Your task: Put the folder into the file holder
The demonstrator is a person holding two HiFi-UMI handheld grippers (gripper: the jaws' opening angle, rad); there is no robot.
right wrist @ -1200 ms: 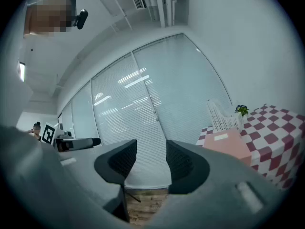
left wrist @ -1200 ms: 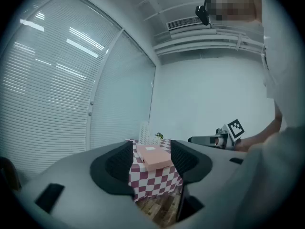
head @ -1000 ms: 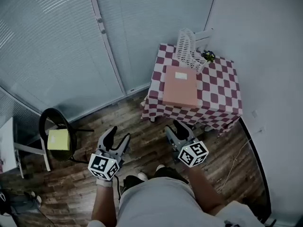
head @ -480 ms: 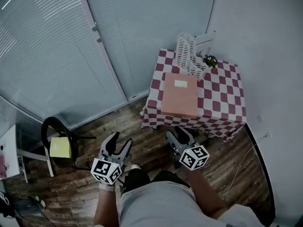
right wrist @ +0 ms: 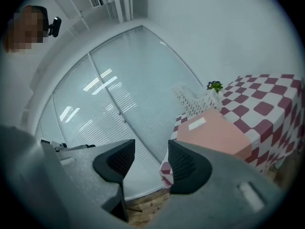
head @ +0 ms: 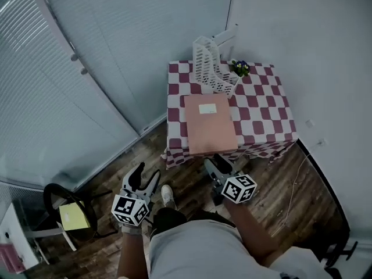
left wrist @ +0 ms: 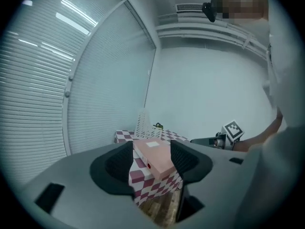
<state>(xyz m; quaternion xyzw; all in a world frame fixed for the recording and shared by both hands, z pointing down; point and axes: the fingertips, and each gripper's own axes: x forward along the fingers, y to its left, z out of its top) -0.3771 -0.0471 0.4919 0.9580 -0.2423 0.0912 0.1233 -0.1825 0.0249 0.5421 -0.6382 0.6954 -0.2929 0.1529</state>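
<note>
Left gripper [head: 146, 172] spread wide, empty. Right gripper [head: 218, 161] opening now, nothing between jaws. Both near, off table [head: 264, 112]. Folder [head: 209, 124] flat on table, holder [head: 209, 63] at far edge.

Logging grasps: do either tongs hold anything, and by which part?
Nothing is held. Left tongs open, empty; right tongs opening, nothing between them. Folder lies on the table.

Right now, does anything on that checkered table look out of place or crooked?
The pink folder lies flat with its near end poking slightly past the table at the front edge, which looks a bit precarious. Nothing looks spilled or broken.
</note>
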